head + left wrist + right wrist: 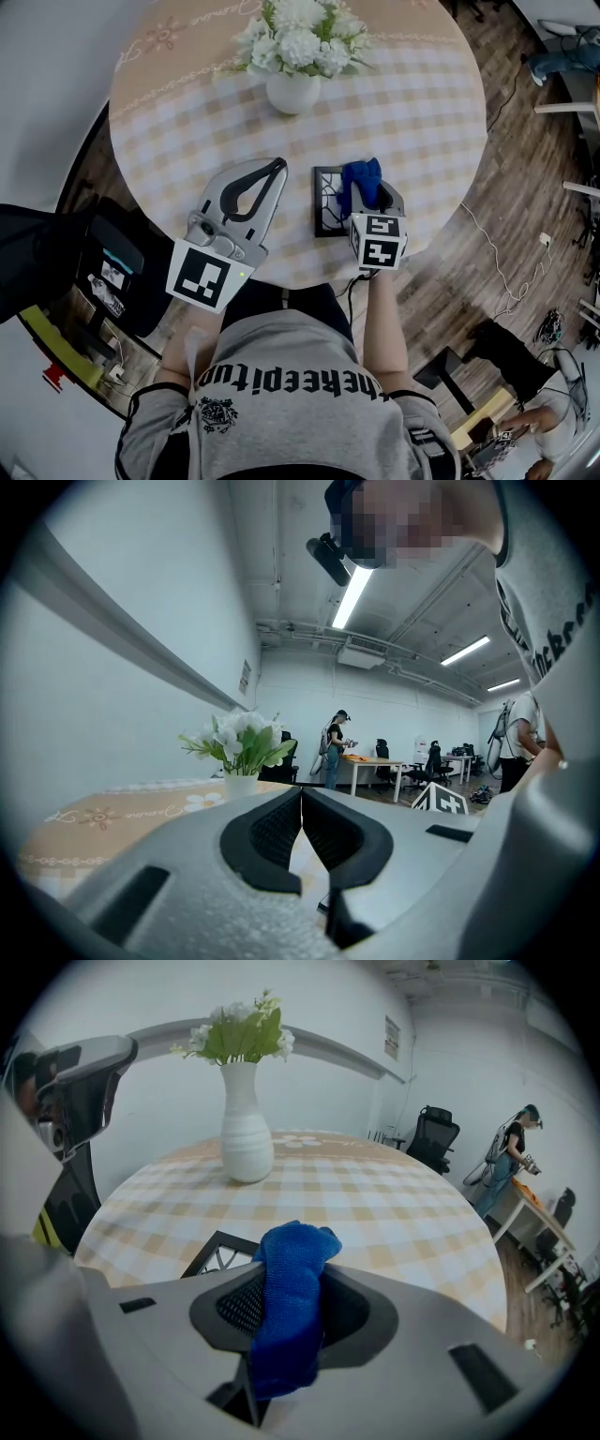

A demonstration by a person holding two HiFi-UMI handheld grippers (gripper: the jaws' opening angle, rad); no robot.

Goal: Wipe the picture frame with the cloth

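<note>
The right gripper (287, 1288) is seen clamped on a blue cloth (298, 1251), which is bunched upright between the jaws and sticks out past their tips. In the head view the cloth is held at the right edge of the frame (328, 202), which is laid flat on the table (412, 112) near its front edge; whether cloth and glass are touching cannot be told. The frame is dark-rimmed, with a dark line pattern on a pale ground. The left gripper (302, 799) is seen with its jaws brought together at the tips, and nothing is held between them. It is placed to the left of the frame, apart from it, over the checked tablecloth (187, 131). Further back, near the middle of the round table, a white vase (292, 92) of white flowers (300, 37) is stood upright. Beyond the table, a wooden floor (506, 187) is seen, and in the right gripper view a person (514, 1152) is shown standing by a desk far behind.
</note>
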